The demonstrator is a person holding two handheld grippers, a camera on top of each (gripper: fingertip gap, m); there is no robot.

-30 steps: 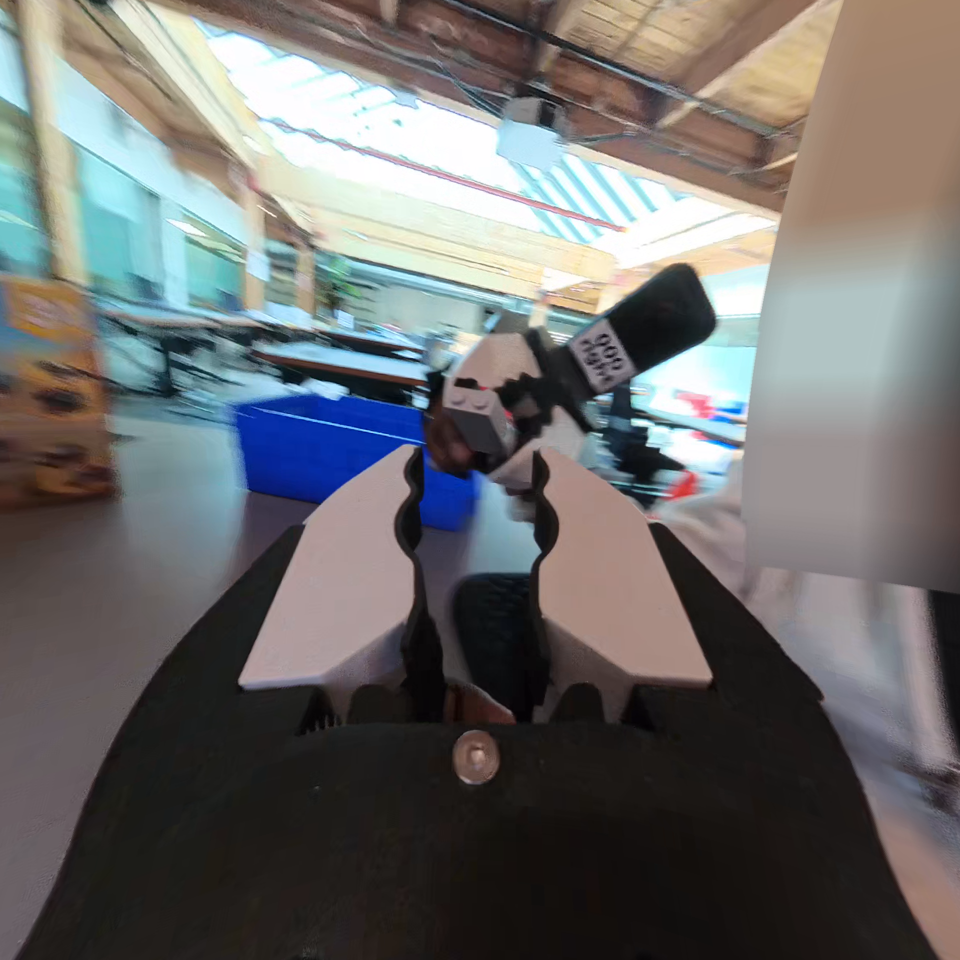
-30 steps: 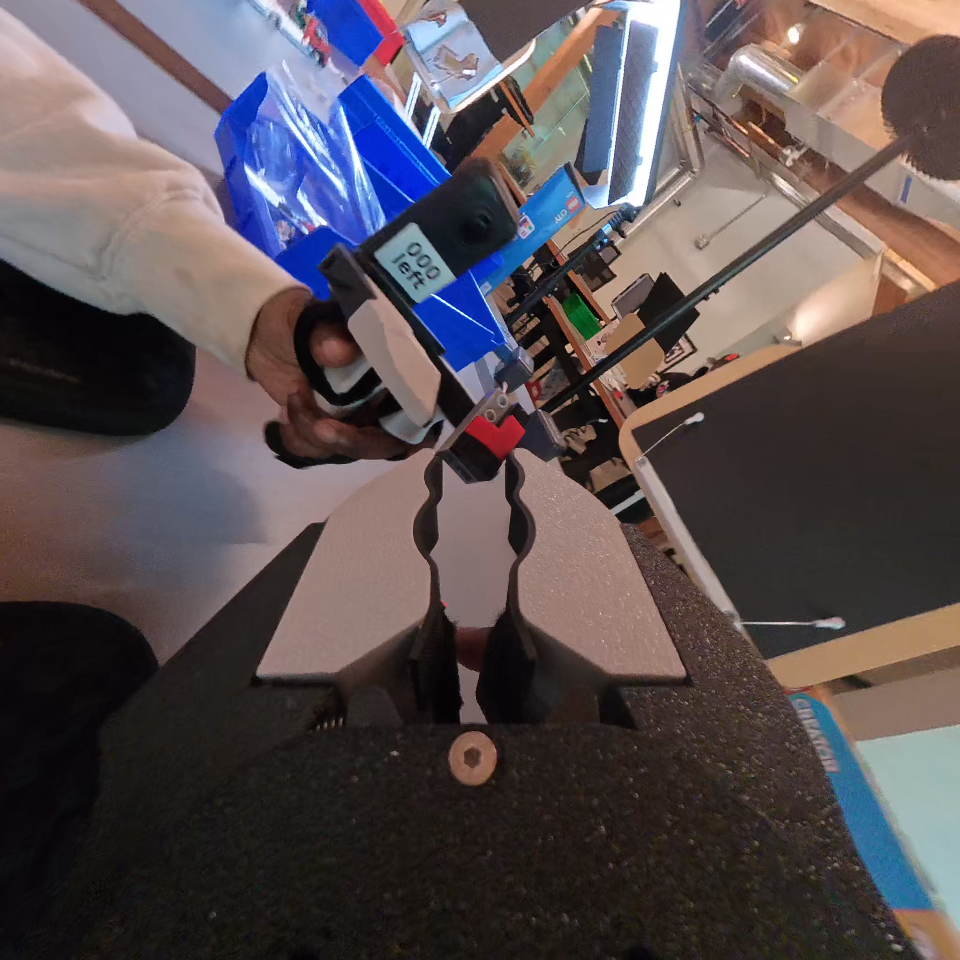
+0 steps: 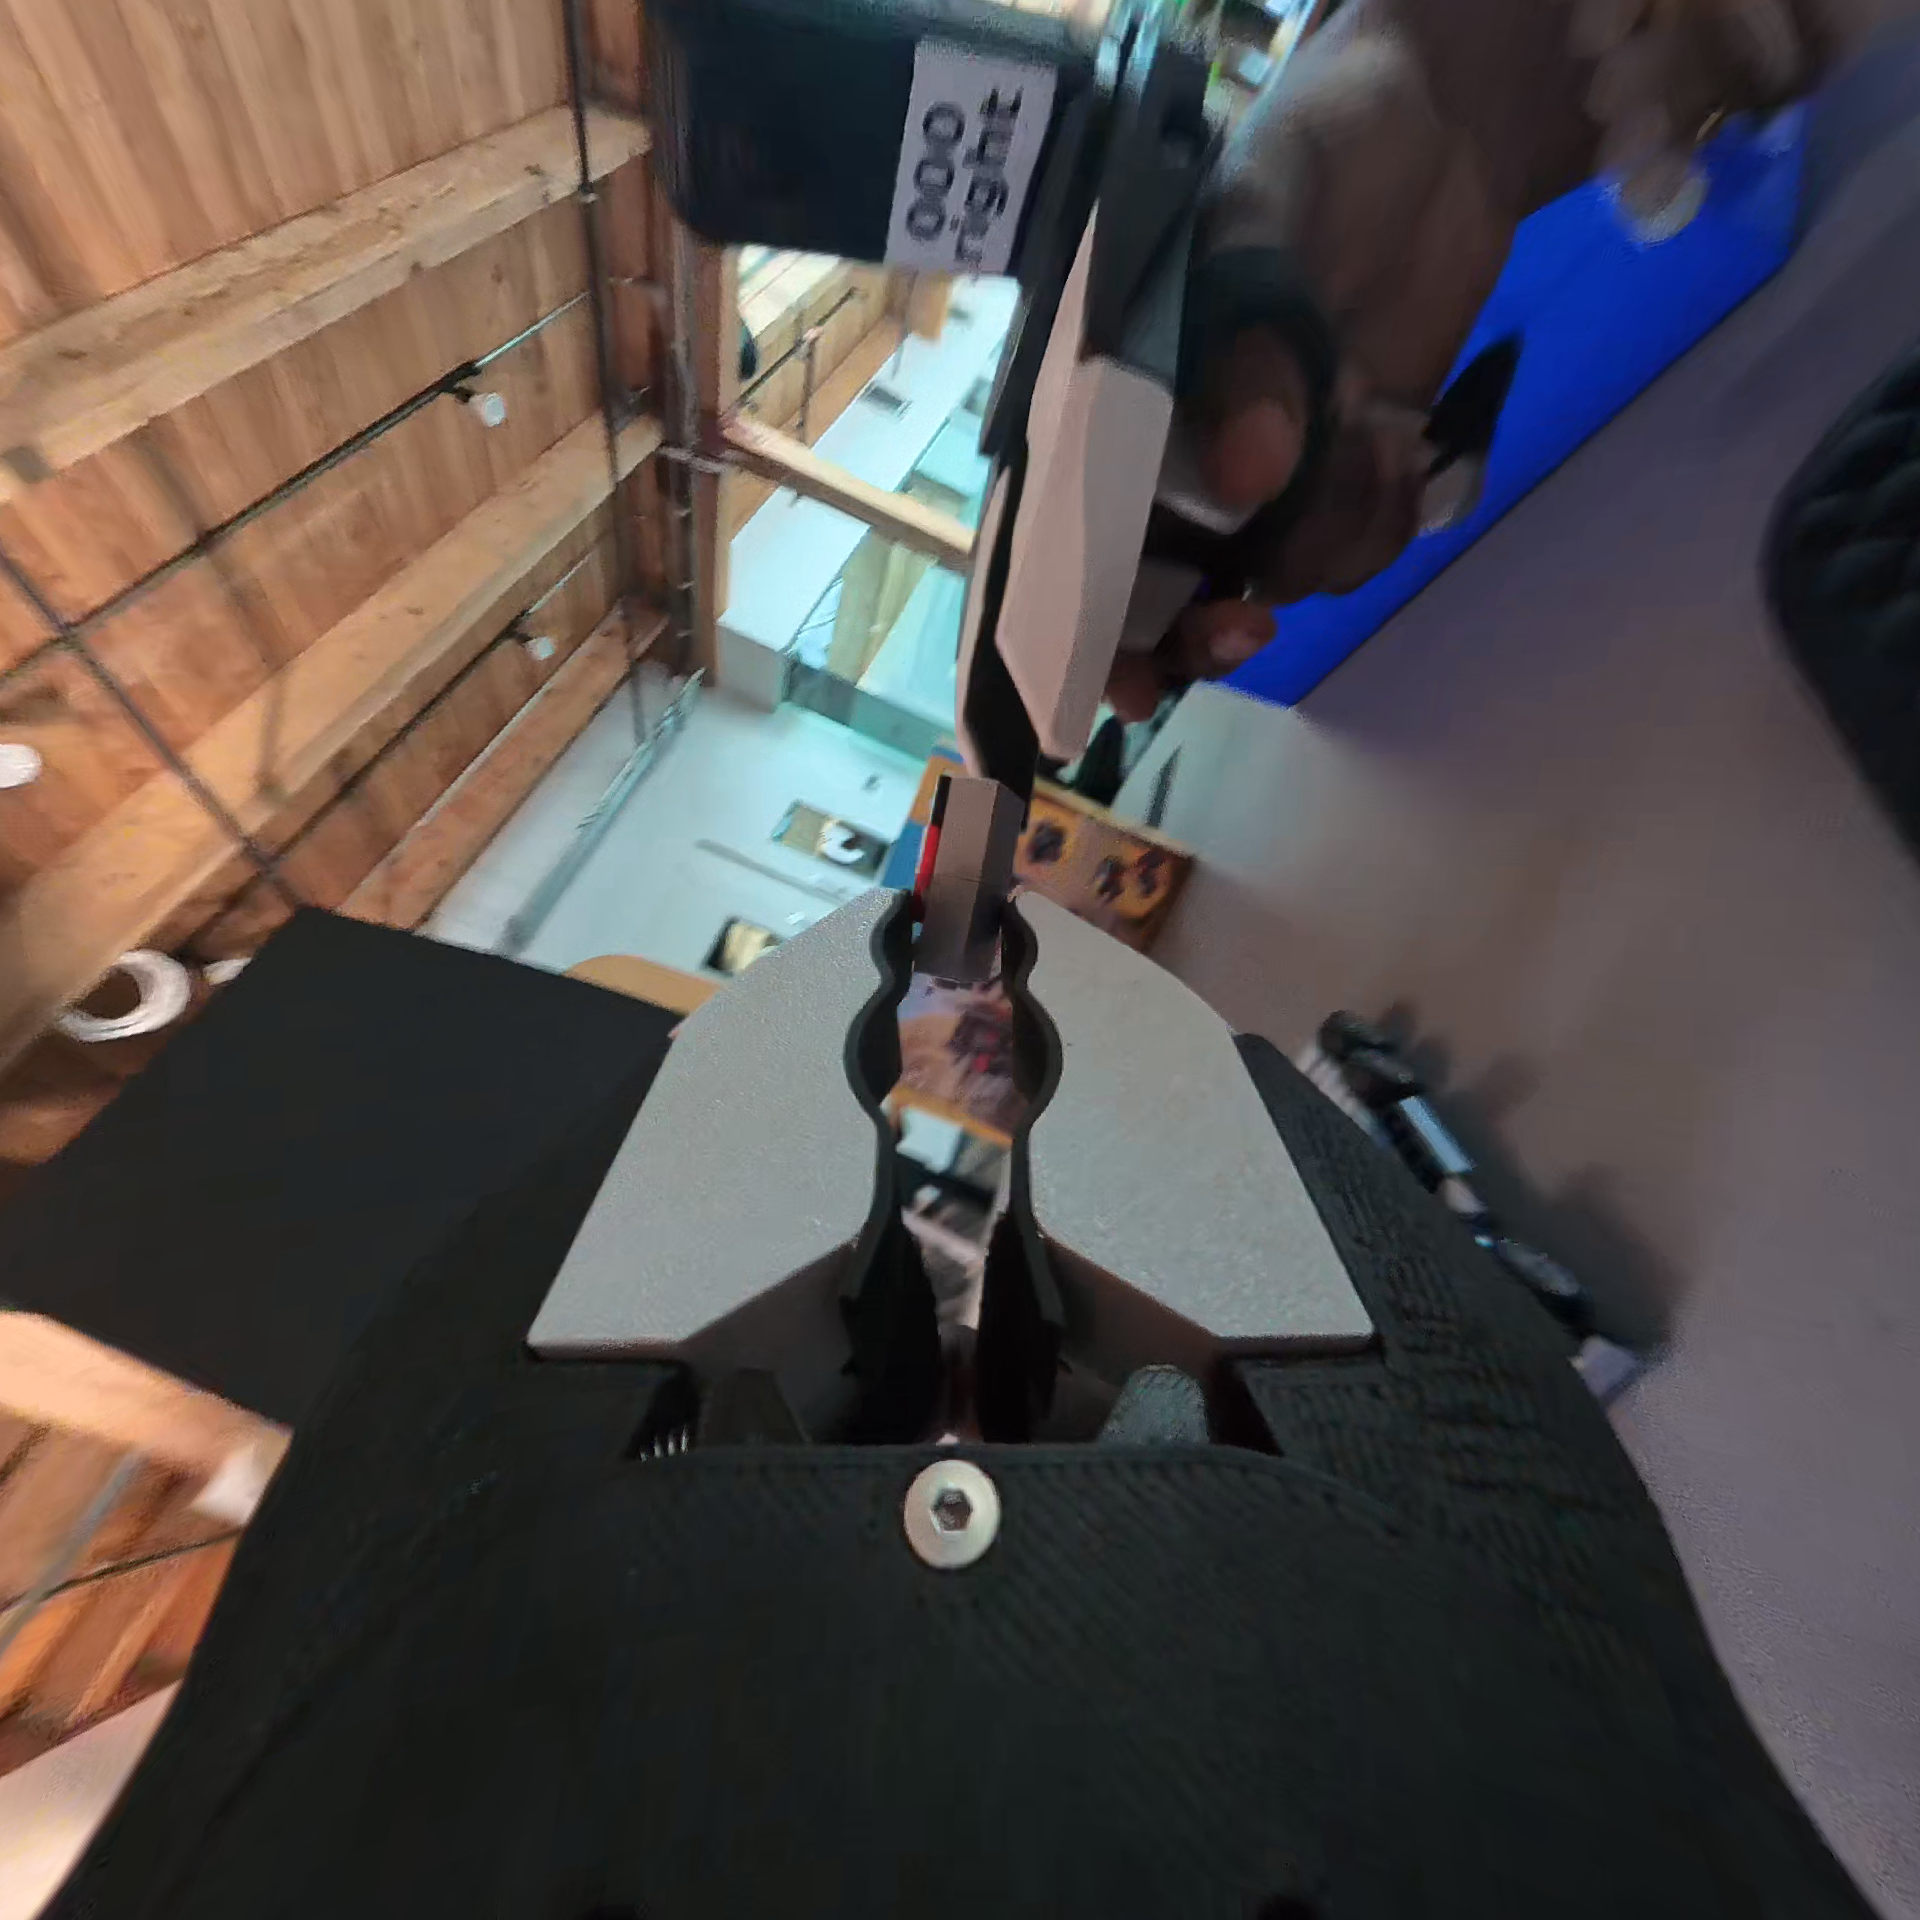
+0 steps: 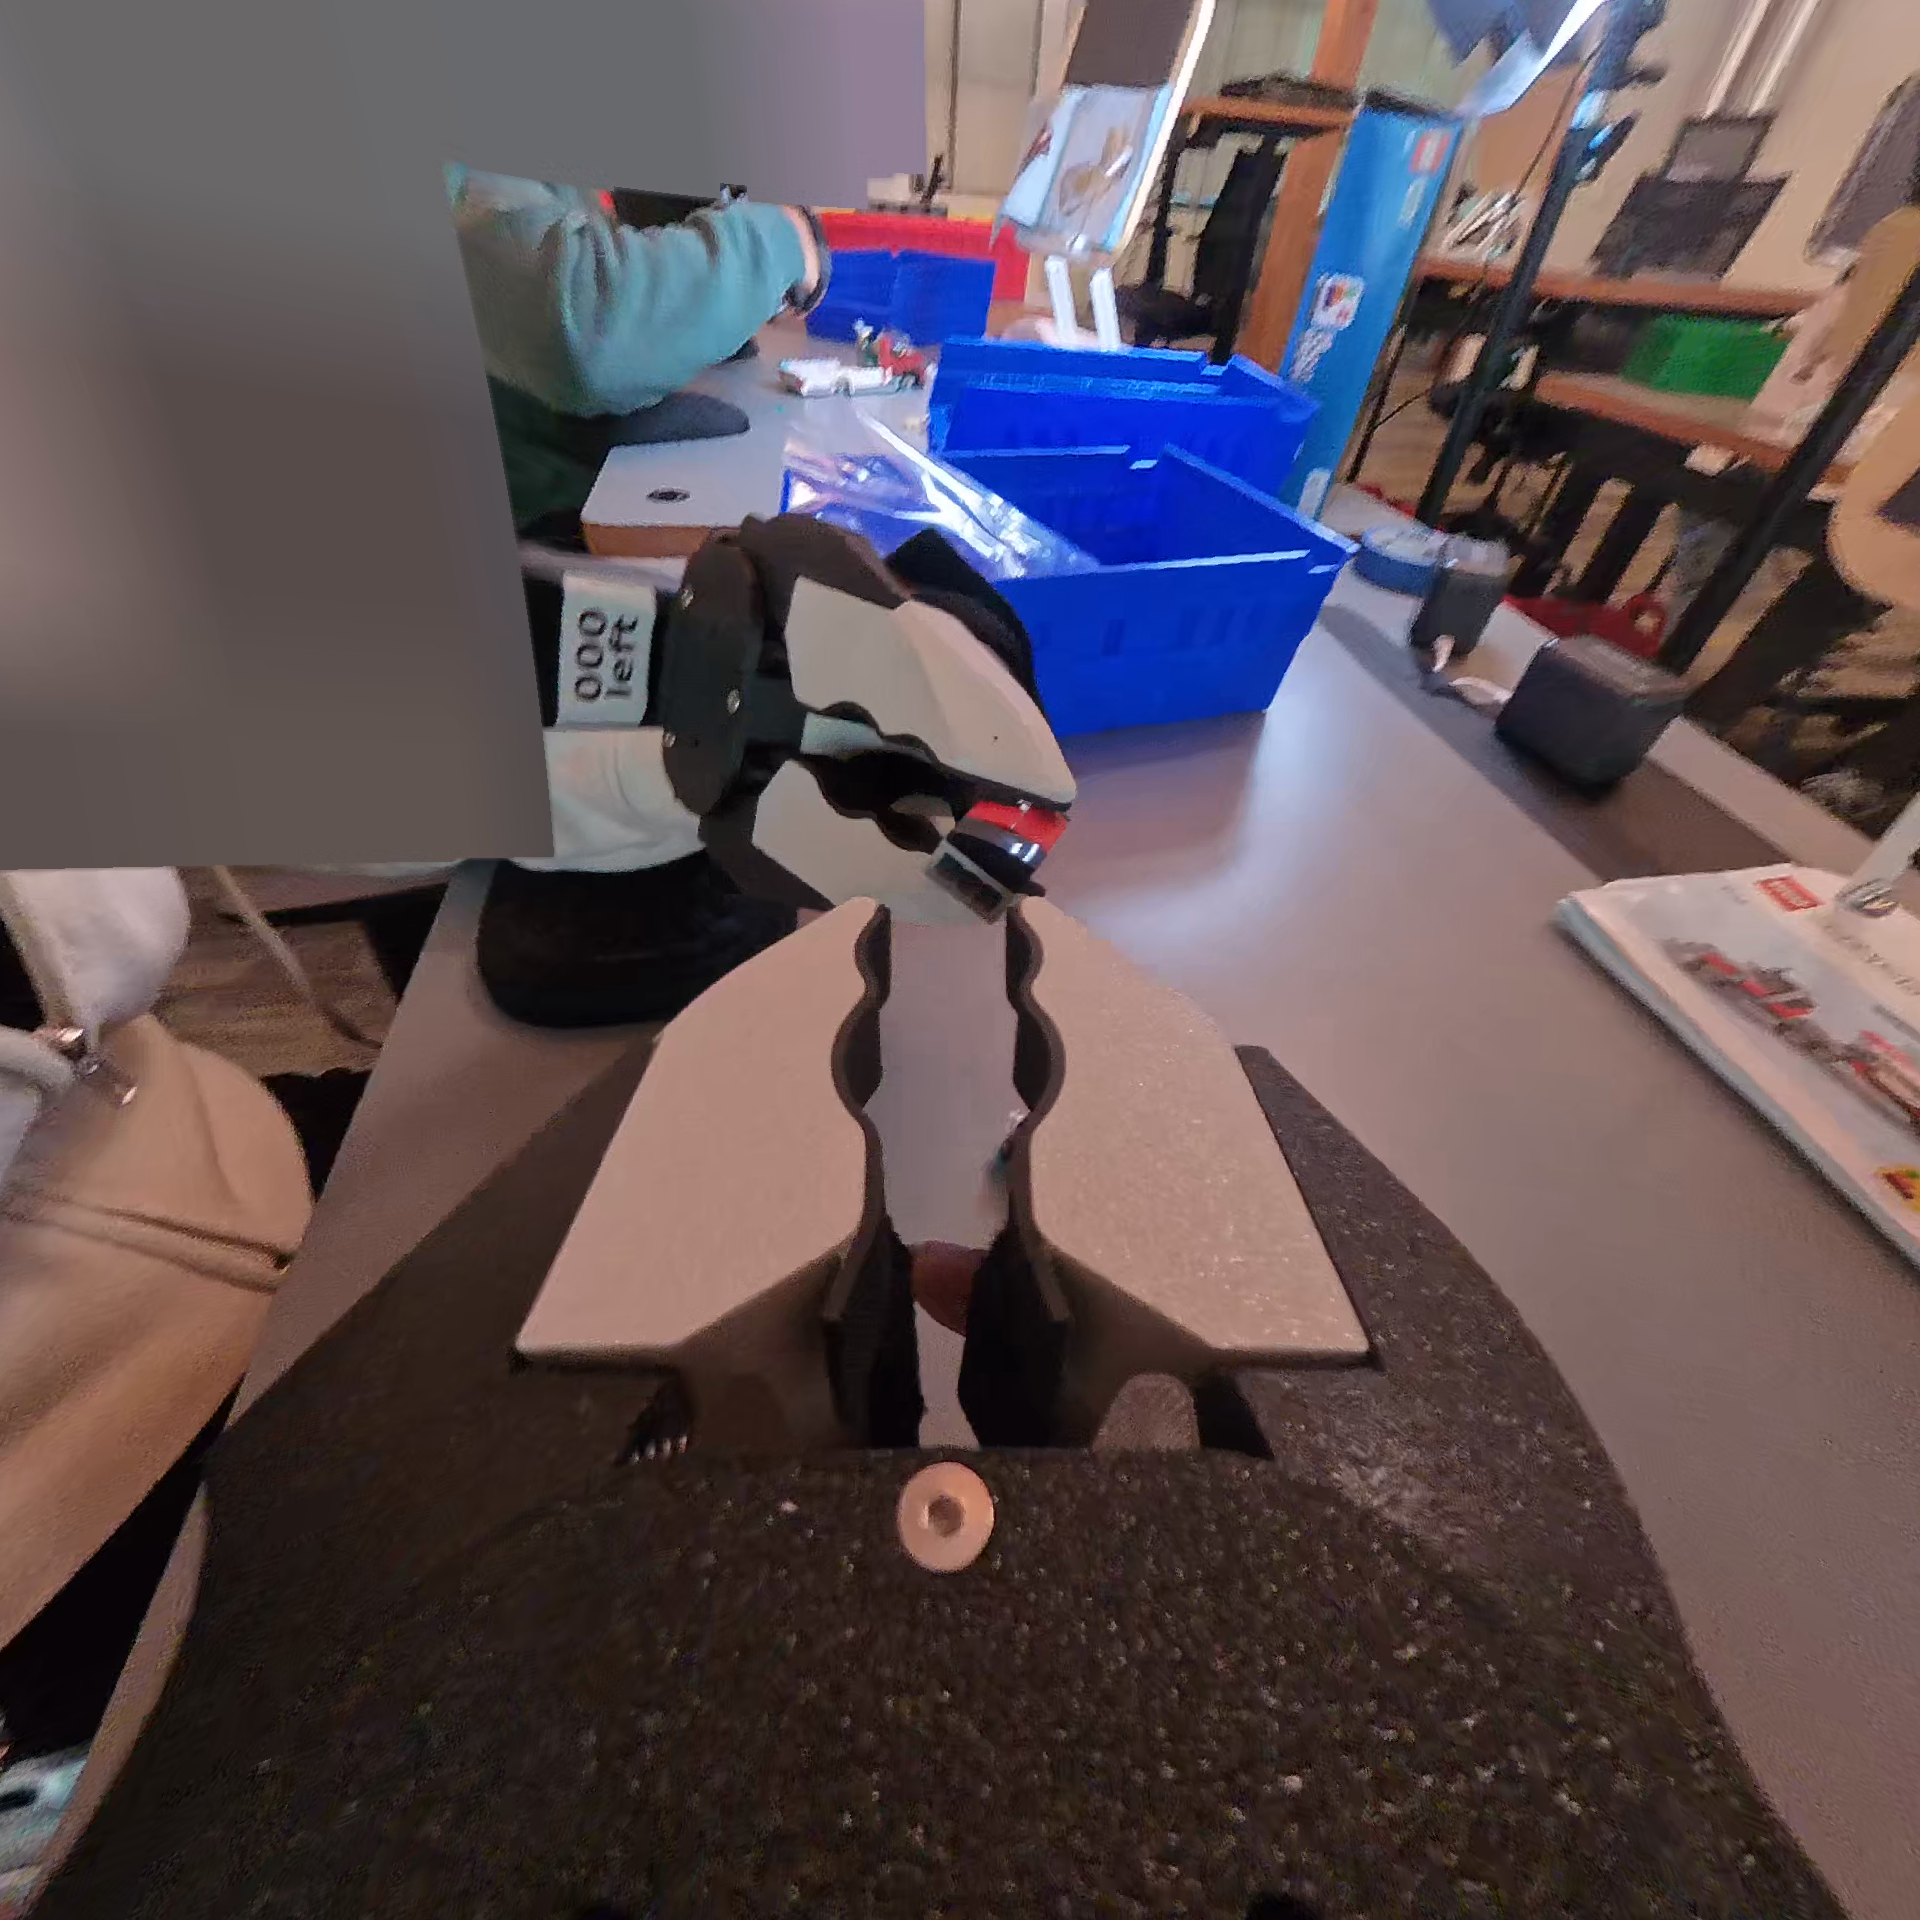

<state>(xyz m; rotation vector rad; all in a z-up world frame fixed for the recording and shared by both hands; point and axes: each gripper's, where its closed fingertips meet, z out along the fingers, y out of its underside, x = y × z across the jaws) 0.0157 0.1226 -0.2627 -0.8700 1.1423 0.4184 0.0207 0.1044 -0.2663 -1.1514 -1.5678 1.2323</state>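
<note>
Gripping a small blocky stack of grey, black and red plastic bricks [image 3: 961, 894], the left claw [image 3: 958, 920] presses both pads on it; the right claw [image 4: 943, 920] stands slightly parted, its fingertip beside the stack, above the smooth grey tabletop [image 4: 1455, 1039].

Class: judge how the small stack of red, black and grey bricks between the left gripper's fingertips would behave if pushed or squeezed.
The brick stack looks stiff: straight edges under the left gripper. Probably light, being small. Its glossy faces may slip, and the layers might separate.

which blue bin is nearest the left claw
The front blue bin, directly behind the left claw, with a clear plastic bag at it; the other blue bins stand farther back.
</note>
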